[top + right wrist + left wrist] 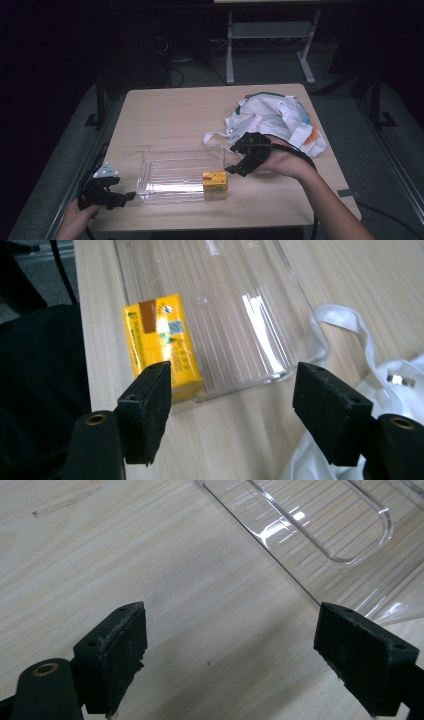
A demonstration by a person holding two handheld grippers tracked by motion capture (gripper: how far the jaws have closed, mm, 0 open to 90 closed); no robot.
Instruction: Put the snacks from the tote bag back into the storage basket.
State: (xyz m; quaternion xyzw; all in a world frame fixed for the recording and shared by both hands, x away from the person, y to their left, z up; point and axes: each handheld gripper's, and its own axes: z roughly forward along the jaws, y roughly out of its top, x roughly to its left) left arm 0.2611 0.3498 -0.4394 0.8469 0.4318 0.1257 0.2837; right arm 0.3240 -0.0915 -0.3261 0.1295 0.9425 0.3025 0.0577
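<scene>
A clear plastic bin (172, 172) stands near the table's front edge, with a yellow carton (214, 181) lying in its right end. My right gripper (235, 167) hangs open just right of the bin, jaws wide apart with nothing between them. The right gripper view looks down on the yellow carton (160, 347) and the bin's ribbed floor (235, 305). My left gripper (127, 196) rests open at the table's front left, short of the bin's left wall (300, 540), with bare tabletop between its pads.
A white cloth bag (277, 120) with teal and orange trim lies crumpled at the right rear of the table, one strap (345, 322) trailing toward the bin. The wooden table (170, 115) has bare room at the back left. Desk legs stand beyond.
</scene>
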